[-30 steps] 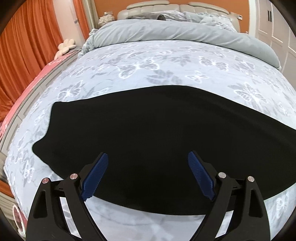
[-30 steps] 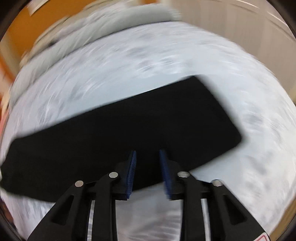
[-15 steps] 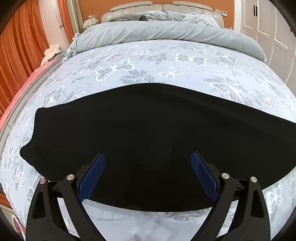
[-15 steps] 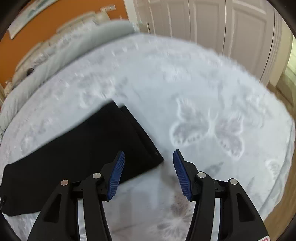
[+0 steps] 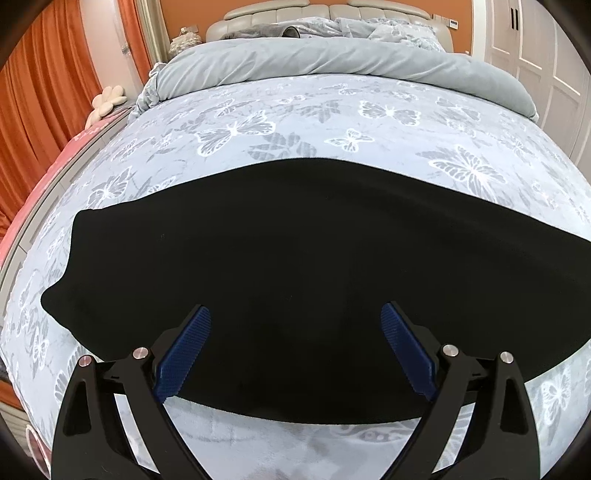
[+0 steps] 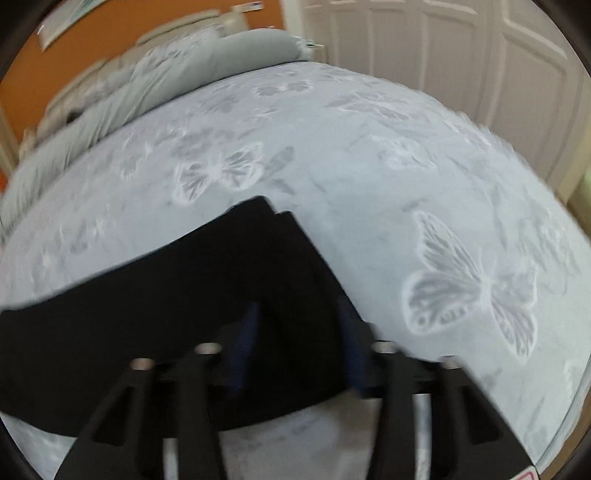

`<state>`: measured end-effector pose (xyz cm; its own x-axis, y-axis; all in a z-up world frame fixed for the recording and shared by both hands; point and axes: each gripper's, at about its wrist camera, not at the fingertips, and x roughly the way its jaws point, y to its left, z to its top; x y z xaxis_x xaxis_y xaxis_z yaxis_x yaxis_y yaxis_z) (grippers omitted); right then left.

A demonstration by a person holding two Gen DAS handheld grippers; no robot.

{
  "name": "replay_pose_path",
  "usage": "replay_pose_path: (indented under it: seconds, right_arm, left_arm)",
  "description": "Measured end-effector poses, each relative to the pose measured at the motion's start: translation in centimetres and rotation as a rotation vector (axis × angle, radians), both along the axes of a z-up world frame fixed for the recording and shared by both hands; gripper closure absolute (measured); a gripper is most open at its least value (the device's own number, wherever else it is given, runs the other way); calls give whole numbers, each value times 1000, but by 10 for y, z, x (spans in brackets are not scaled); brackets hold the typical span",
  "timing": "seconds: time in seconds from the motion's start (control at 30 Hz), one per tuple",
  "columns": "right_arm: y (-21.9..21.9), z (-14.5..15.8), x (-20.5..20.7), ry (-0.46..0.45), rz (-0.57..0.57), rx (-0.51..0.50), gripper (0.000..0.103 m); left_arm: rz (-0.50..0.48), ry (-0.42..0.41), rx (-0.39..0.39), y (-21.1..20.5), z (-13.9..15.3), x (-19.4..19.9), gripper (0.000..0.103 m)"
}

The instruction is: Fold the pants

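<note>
In the left wrist view, orange curtains (image 5: 44, 122) hang at nine to ten o'clock, with a small white flower-shaped cushion (image 5: 107, 103) just beside them at the edge of the bed. The bed's butterfly-print cover (image 5: 332, 122) fills the middle, and a grey duvet (image 5: 332, 59) lies bunched along its far end at twelve o'clock, under a padded headboard (image 5: 280, 7). The black pants (image 5: 295, 251) lie flat across the cover from nine to three o'clock, laid out as one long strip. The left gripper (image 5: 295, 350) hangs over their near edge at six o'clock, its blue pads (image 5: 184, 354) spread wide apart and pressing on nothing.

In the blurred right wrist view, the pants (image 6: 166, 295) reach from nine o'clock to the centre, where their stacked leg ends finish. The right gripper (image 6: 299, 343) sits at six o'clock over that end, its jaws closing with black cloth between them; a gap shows between the pads. White panelled doors (image 6: 461, 55) stand at one o'clock.
</note>
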<state>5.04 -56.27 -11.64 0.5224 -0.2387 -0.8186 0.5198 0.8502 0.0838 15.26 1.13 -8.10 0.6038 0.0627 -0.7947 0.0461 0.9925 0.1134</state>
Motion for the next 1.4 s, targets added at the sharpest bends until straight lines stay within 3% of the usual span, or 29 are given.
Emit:
replay_pose_path:
  seconds: [0.1, 0.17, 0.2, 0.27, 0.3, 0.37, 0.4, 0.43, 0.53, 0.6, 0.63, 0.67, 0.7, 0.73, 0.87, 1.07, 1.23, 1.4]
  right_arm:
    - [1, 27, -7, -36, -26, -58, 91]
    - [-8, 18, -6, -5, -51, -83, 90]
    - [-16, 0, -7, 34, -67, -45, 90]
    - [-14, -1, -11, -6, -56, -60, 84]
    - [-12, 7, -11, -2, -51, -77, 69]
    - [-11, 22, -19, -43, -80, -83, 57]
    - [-13, 26, -25, -64, -98, -81, 44]
    - [-16, 25, -28, -60, -113, -67, 37]
    - [-30, 2, -34, -19, -121, 83, 37]
    - [-32, -10, -37, -52, -134, 144, 36]
    - [-31, -10, -39, -65, -137, 143, 41]
    - [-30, -8, -37, -66, -127, 147, 53]
    - [-28, -6, -36, -79, -112, 176, 81]
    - [-26, -5, -34, -95, -112, 233, 83]
    - [-1, 27, -27, -182, -106, 281, 84]
    - [97, 93, 7, -346, 78, 339, 84]
    - [199, 118, 42, -356, 311, 352, 84]
    - [293, 117, 68, -308, 486, 360, 84]
  left_arm:
    - [4, 0, -6, 1, 0, 1, 11]
    - [2, 2, -7, 1, 0, 1, 11]
    - [-2, 3, -8, 1, 0, 1, 11]
    - [-7, 8, 3, 0, -2, 1, 11]
    - [-9, 11, 3, 0, -2, 1, 11]
    - [-7, 13, -7, 2, -1, 0, 11]
    - [-6, 11, -13, 2, -1, 0, 11]
    - [-4, 7, -16, 3, 1, 0, 11]
    - [-1, 6, -14, 3, 1, 0, 11]
    - [-1, 10, -22, 3, 0, 1, 11]
    - [-1, 11, -24, 3, 0, 1, 11]
    - [-3, 12, -25, 2, 0, 1, 11]
    - [-5, 13, -24, 2, 0, 1, 11]
    - [-5, 13, -24, 2, 1, 1, 11]
    - [-8, 15, -40, 4, 4, 0, 11]
    - [8, 3, -93, 21, 16, -3, 11]
    - [46, -6, -130, 46, 25, -6, 11]
    - [99, -8, -154, 78, 30, -8, 11]
